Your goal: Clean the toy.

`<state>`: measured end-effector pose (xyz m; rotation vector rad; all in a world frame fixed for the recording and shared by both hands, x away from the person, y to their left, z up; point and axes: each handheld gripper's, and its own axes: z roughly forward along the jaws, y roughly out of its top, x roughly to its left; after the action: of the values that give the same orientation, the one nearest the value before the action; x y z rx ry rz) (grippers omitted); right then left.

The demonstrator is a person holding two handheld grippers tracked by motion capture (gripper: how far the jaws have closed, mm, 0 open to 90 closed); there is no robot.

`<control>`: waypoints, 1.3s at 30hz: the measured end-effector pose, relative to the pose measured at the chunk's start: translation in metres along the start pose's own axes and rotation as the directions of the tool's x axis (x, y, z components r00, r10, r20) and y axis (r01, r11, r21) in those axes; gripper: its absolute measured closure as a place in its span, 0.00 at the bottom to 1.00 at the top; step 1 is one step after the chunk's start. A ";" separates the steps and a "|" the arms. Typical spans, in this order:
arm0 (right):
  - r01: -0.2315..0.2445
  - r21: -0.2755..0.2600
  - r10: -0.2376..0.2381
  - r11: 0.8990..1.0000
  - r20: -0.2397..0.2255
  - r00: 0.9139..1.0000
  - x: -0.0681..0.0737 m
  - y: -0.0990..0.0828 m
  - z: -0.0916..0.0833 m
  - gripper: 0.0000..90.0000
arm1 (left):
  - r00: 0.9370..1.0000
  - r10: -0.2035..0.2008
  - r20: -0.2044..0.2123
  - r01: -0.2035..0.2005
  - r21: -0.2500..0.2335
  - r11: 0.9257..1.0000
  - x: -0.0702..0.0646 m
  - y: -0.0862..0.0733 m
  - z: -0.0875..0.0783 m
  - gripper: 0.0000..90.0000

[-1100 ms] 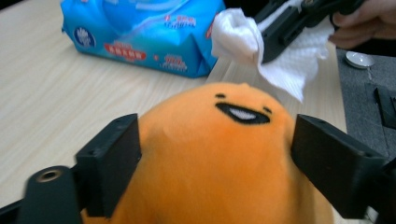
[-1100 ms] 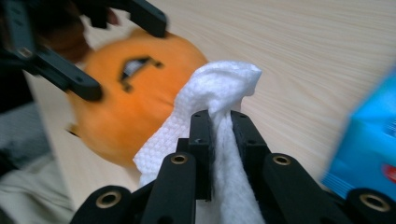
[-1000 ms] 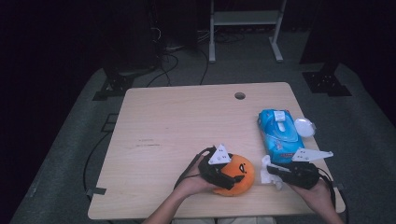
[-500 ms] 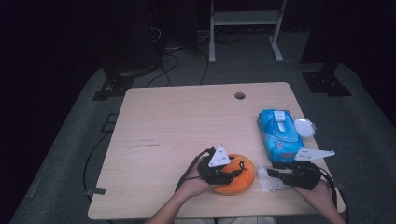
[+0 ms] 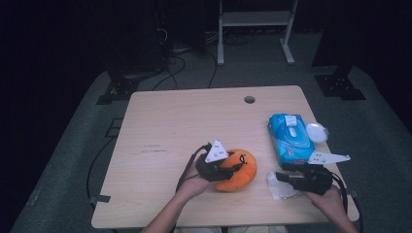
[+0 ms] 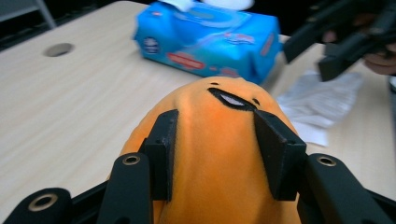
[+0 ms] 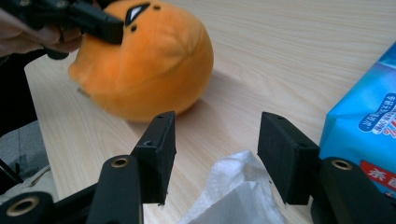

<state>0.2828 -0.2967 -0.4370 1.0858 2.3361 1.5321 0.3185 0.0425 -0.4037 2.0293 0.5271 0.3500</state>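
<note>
A: How many things lie on the counter point(image 5: 160, 126)?

B: Three kinds, one of each: one orange plush toy point(image 5: 241, 170), one blue wipes pack point(image 5: 290, 141), and one white wipe point(image 5: 282, 187) lying crumpled near the front edge. A small white lid point(image 5: 317, 131) sits just beside the pack (at its far right corner).

A: And the tools?

B: Two. The left tool point(image 6: 215, 154) is clenched on the plush toy, its pads pressed into the orange fabric on both sides, below the toy's stitched black mouth. The toy sits near the counter's front, between the two hands.

A: The right one?

B: The right tool point(image 7: 215, 156) stands released, its jaws having just been opening; the white wipe lies on the counter under and between them, and the pads do not press it.

A: Any writing to read?

B: The pack carries red and white labels on its side and a white flap on top, but the print is too blurred to read. The counter has one round hole point(image 5: 249, 99) near its far edge.
</note>
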 end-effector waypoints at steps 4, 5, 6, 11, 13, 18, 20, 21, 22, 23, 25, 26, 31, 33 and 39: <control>-0.005 -0.010 0.005 1.000 -0.002 1.000 -0.001 0.001 0.000 0.49 | 0.999 -0.006 -0.042 0.006 0.002 1.000 0.016 0.001 -0.006 0.59; -0.006 -0.018 0.006 1.000 -0.002 1.000 -0.002 0.001 0.000 0.48 | 0.998 -0.009 -0.056 0.009 0.001 1.000 0.023 0.002 -0.008 0.59; -0.007 -0.020 0.007 1.000 -0.002 1.000 -0.002 0.002 0.001 0.47 | 0.997 -0.025 -0.078 0.024 -0.006 1.000 0.032 0.003 -0.010 0.59; -0.001 -0.023 0.001 1.000 -0.001 1.000 -0.002 0.003 0.002 0.47 | 0.989 -0.023 -0.144 0.025 0.010 1.000 0.052 0.007 -0.011 0.59; -0.001 -0.026 0.001 1.000 0.000 1.000 -0.002 0.003 0.003 0.46 | 0.986 -0.032 -0.166 0.035 0.011 0.999 0.059 0.006 -0.009 0.59; -0.004 -0.030 0.004 1.000 0.005 1.000 -0.003 0.003 0.001 0.45 | 0.978 -0.070 -0.196 0.077 0.026 0.997 0.074 -0.003 0.000 0.58; -0.005 -0.033 0.005 0.999 0.005 1.000 -0.003 0.003 0.000 0.44 | 0.977 -0.079 -0.198 0.089 0.040 0.995 0.078 -0.007 0.003 0.58; -0.005 -0.033 0.005 0.999 0.006 1.000 -0.003 0.003 0.000 0.44 | 0.977 -0.084 -0.197 0.094 0.041 0.995 0.079 -0.009 0.004 0.57; -0.004 -0.034 0.004 0.999 0.007 1.000 -0.003 0.003 0.000 0.44 | 0.976 -0.096 -0.195 0.104 0.036 0.994 0.080 -0.011 0.004 0.56; -0.005 -0.033 0.005 0.999 0.006 1.000 -0.003 0.003 0.001 0.44 | 0.975 -0.109 -0.193 0.117 0.030 0.993 0.080 -0.011 0.004 0.54; -0.007 -0.031 0.007 0.999 0.008 1.000 -0.002 0.003 0.001 0.43 | 0.976 -0.113 -0.187 0.121 0.034 0.992 0.080 -0.010 0.002 0.47; -0.007 -0.030 0.007 1.000 0.008 1.000 -0.002 0.004 0.001 0.43 | 0.976 -0.115 -0.184 0.123 0.030 0.992 0.080 -0.009 0.000 0.43; -0.002 -0.030 0.003 1.000 0.015 1.000 -0.001 0.004 0.002 0.42 | 0.976 -0.123 -0.182 0.125 -0.001 0.992 0.076 -0.003 -0.013 0.37; -0.002 -0.033 0.003 0.999 0.018 1.000 -0.001 0.004 0.001 0.42 | 0.975 -0.137 -0.177 0.137 -0.014 0.991 0.074 -0.005 -0.017 0.34; -0.016 -0.041 0.017 0.999 0.020 1.000 -0.002 0.003 0.000 0.41 | 0.972 -0.146 -0.182 0.144 -0.024 0.989 0.070 -0.013 -0.031 0.31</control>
<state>0.2857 -0.2978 -0.4350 1.1083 2.2783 1.5593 0.3623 0.1062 -0.3980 1.9457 0.7813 0.4519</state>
